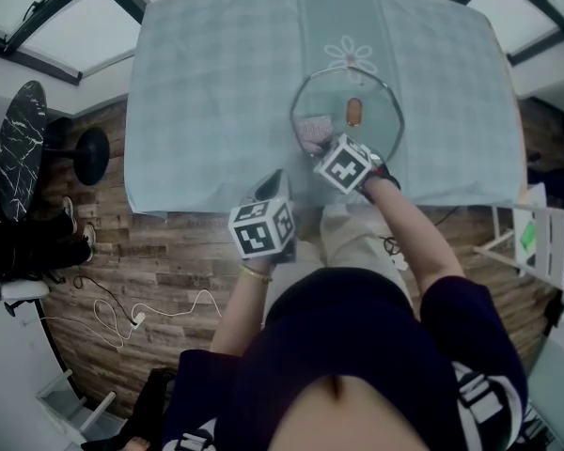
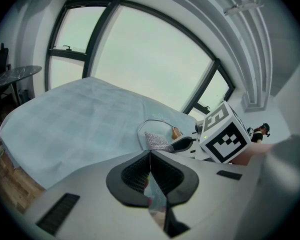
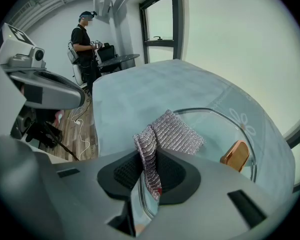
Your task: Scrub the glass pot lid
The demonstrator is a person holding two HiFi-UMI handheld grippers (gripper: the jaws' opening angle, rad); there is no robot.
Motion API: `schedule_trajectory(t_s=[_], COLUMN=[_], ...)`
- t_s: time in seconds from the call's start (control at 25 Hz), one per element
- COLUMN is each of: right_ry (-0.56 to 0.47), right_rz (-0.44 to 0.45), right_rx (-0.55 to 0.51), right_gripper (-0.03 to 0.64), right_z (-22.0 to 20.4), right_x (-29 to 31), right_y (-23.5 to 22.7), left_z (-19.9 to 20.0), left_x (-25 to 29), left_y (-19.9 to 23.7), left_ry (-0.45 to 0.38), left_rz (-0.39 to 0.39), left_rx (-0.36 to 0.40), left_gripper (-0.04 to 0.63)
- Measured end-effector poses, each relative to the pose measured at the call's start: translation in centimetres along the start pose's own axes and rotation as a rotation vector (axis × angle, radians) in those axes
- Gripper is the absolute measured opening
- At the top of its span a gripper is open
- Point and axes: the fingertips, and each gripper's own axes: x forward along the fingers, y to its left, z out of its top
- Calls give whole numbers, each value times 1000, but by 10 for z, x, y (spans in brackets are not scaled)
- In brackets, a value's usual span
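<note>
At centre frame on the desk (image 1: pixel 216 92), the right gripper (image 3: pixel 149 170) clamps a silver scouring cloth (image 3: pixel 175 131) over the glass pot lid (image 3: pixel 220 129), apparently for scrubbing; the left gripper (image 2: pixel 150 176), closed and empty, waits lower left.

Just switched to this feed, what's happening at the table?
A person works with a gripper in each hand. The right gripper pinches a silvery scrubbing cloth, held at the near rim of the glass lid lying on the cloth-covered table. The left gripper is shut and empty, off the lid by the table's near edge.
</note>
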Motion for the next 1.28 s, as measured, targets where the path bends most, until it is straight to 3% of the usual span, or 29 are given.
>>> schedule_trajectory(t_s=[0.76, 1.28], right_ry=[27, 5], right_rz=[-29, -119], right_rx=[68, 106], right_gripper=[80, 80], right_z=[-37, -44], right_x=[1, -10], right_y=[42, 56], left_z=[-20, -35], left_x=[-29, -57], left_y=[3, 15], left_ry=[0, -7], left_rz=[-34, -45], left_rx=[39, 59], left_gripper=[2, 2])
